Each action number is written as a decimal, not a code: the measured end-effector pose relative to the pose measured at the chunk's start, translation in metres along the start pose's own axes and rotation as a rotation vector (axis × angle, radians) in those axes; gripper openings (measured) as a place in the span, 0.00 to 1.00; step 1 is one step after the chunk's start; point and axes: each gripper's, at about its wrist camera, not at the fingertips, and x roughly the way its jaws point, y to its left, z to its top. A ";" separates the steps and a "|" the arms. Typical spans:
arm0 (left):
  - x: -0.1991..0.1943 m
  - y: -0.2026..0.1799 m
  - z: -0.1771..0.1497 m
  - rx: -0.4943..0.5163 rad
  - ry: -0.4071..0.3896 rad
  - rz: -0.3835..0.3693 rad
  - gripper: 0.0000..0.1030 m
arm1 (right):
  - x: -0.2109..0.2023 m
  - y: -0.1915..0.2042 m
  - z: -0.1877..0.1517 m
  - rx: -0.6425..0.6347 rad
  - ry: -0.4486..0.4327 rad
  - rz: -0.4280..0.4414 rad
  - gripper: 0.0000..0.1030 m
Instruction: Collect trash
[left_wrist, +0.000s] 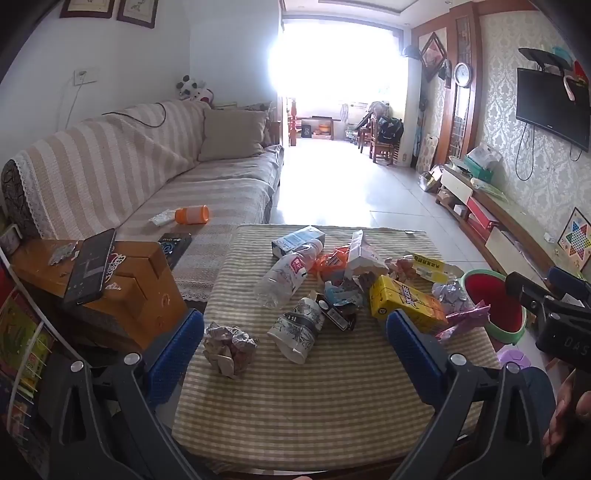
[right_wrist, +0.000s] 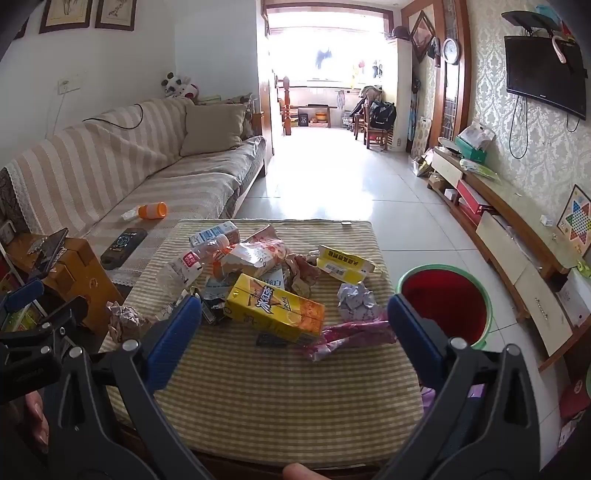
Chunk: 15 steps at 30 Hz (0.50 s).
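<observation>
A pile of trash lies on the striped table (left_wrist: 332, 398) (right_wrist: 280, 398): a yellow drink carton (left_wrist: 406, 302) (right_wrist: 275, 306), a clear plastic bottle (left_wrist: 284, 277) (right_wrist: 184, 266), a crushed paper cup (left_wrist: 299, 328), crumpled paper balls (left_wrist: 231, 347) (right_wrist: 356, 301), a pink wrapper (right_wrist: 351, 338) (left_wrist: 463, 321) and a milk carton (left_wrist: 297, 238) (right_wrist: 214, 232). A green bin with a red liner (right_wrist: 447, 306) (left_wrist: 495, 306) stands on the floor right of the table. My left gripper (left_wrist: 295, 332) is open above the near table, empty. My right gripper (right_wrist: 295, 317) is open, empty, near the yellow carton.
A striped sofa (left_wrist: 147, 177) with an orange bottle (left_wrist: 192, 214) stands at left. A wooden side table (left_wrist: 110, 288) holds a phone (left_wrist: 90, 269). A TV unit (right_wrist: 517, 236) runs along the right wall. Tiled floor (right_wrist: 332, 184) stretches beyond the table.
</observation>
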 end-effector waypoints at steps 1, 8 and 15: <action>0.000 -0.001 0.000 0.007 -0.006 -0.009 0.92 | 0.000 0.000 0.000 0.000 0.005 0.000 0.97; -0.008 -0.008 0.001 0.014 -0.044 -0.017 0.92 | 0.003 0.000 -0.001 -0.003 0.027 -0.002 0.97; -0.008 -0.001 0.002 0.000 -0.037 -0.035 0.92 | -0.004 -0.009 0.000 0.012 0.023 -0.001 0.97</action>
